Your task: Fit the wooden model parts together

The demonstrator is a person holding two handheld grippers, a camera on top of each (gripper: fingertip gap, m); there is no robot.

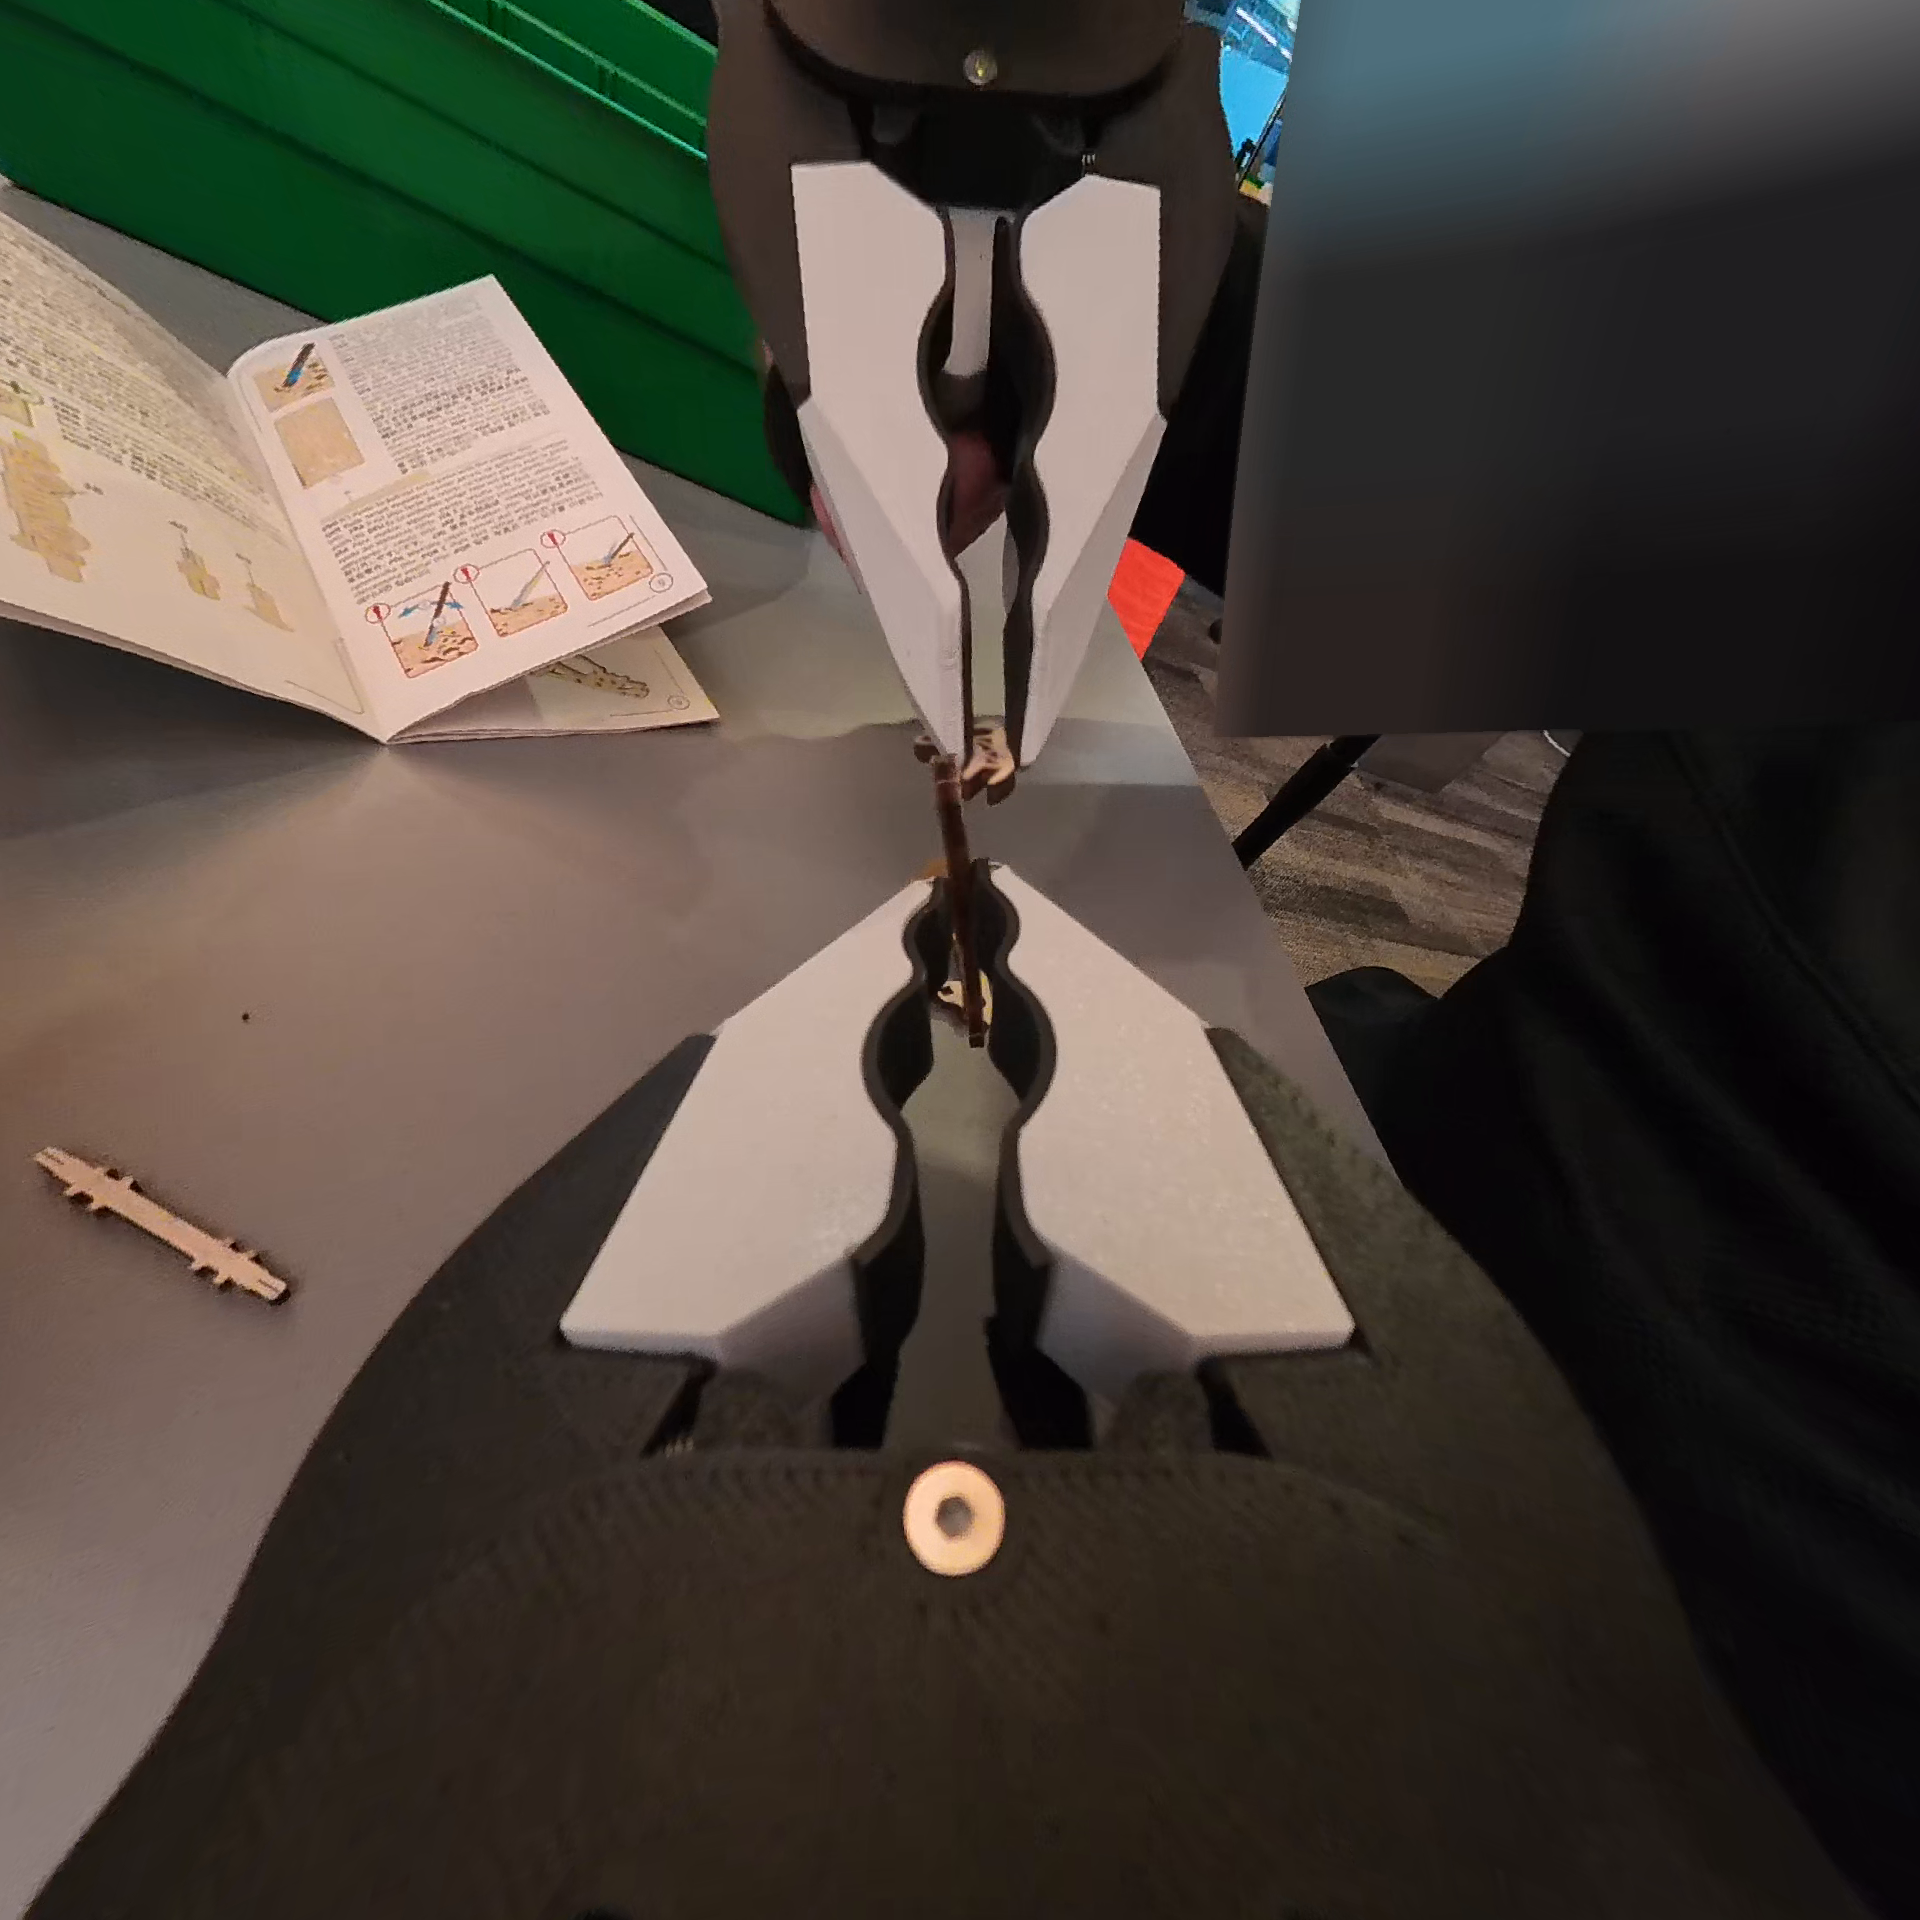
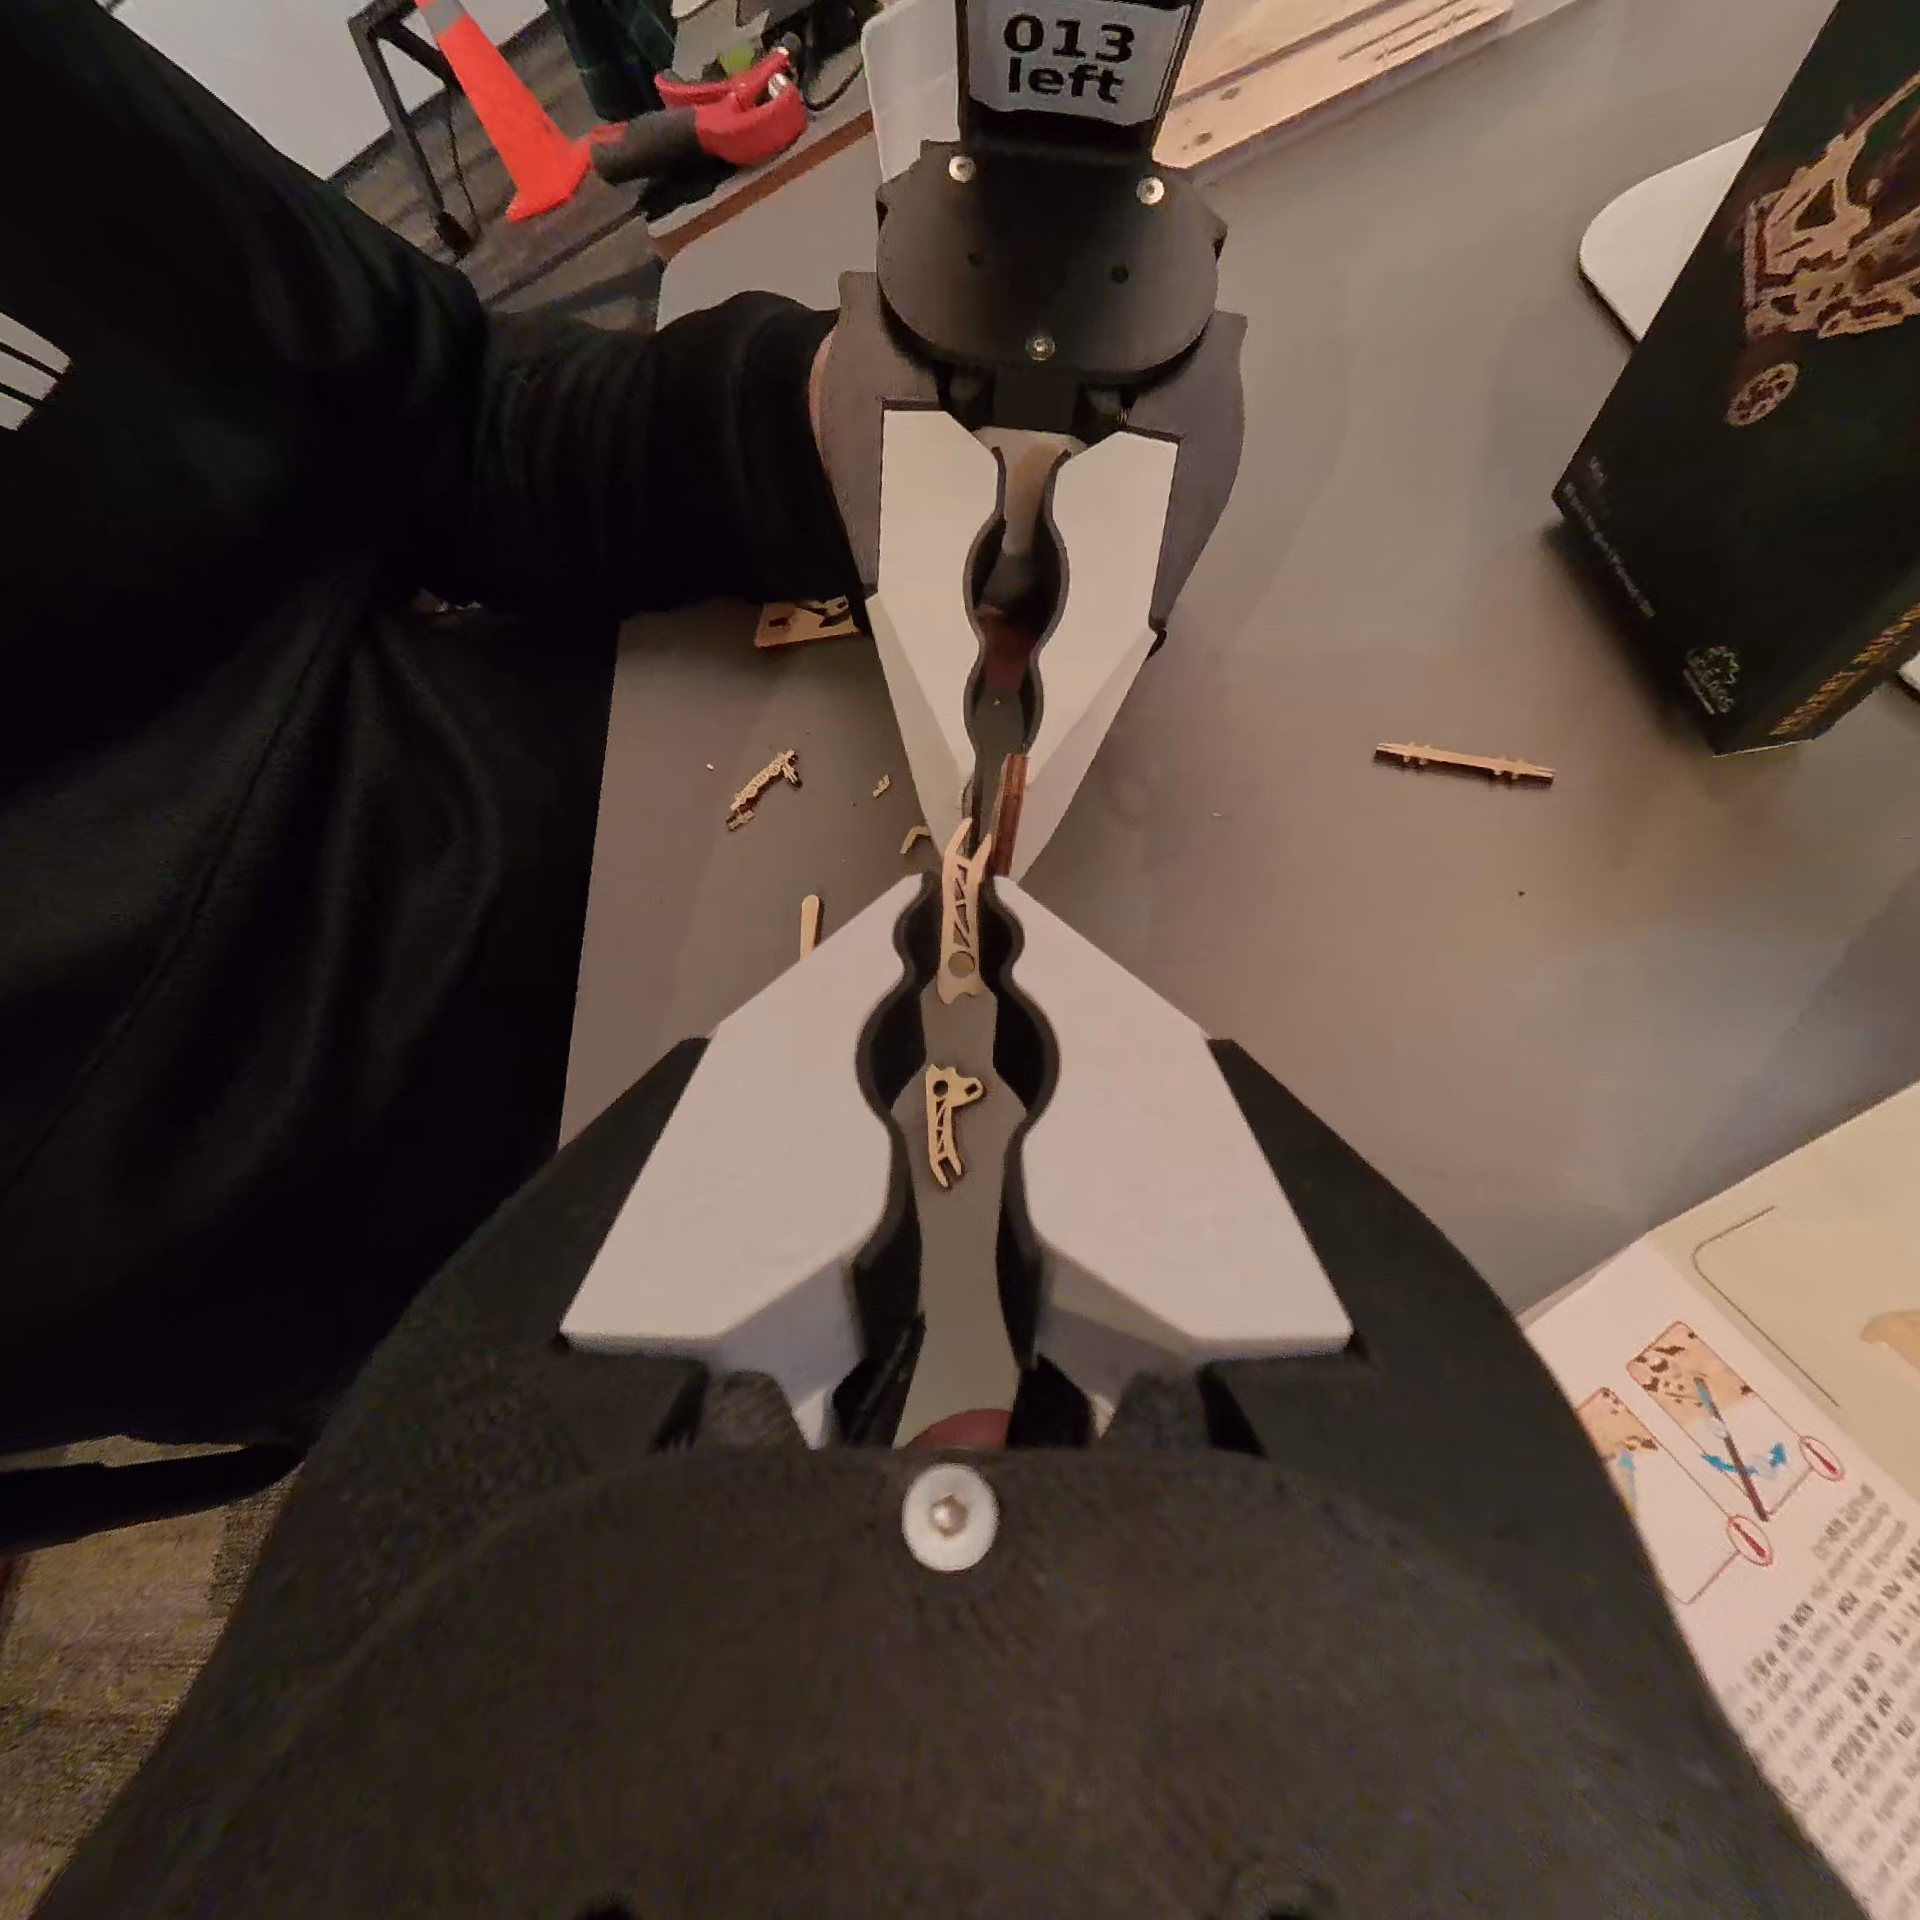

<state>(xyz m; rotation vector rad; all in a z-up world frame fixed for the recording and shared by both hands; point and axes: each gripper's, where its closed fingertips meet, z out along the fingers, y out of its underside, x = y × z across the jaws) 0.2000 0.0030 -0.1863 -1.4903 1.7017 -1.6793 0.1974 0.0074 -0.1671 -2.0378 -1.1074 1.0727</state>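
Note:
In the left wrist view my left gripper (image 1: pixel 961 878) is shut on a thin dark wooden strip (image 1: pixel 958 883), seen edge-on and sticking out forward past the fingertips. My right gripper (image 1: pixel 982 740) comes in from above, tip to tip, shut on a small pale wooden part (image 1: pixel 989 761). In the right wrist view my right gripper (image 2: pixel 961 883) pinches that pale lattice-cut part (image 2: pixel 961 925). The left gripper (image 2: pixel 992 826) faces it with the brown strip (image 2: pixel 1013 810) between its tips. The two parts meet end to end above the grey table (image 1: pixel 520 935). I cannot tell whether they interlock.
A notched wooden stick (image 1: pixel 161 1226) lies loose on the table; it also shows in the right wrist view (image 2: pixel 1463 762). Small cut parts (image 2: pixel 764 788) and one curved piece (image 2: pixel 951 1122) lie below. An open instruction booklet (image 1: pixel 364 499), green crates (image 1: pixel 416 156) and a dark box (image 2: pixel 1766 416) stand around. The table edge (image 1: pixel 1226 810) is close. The tips of both grippers are at nearly the same place.

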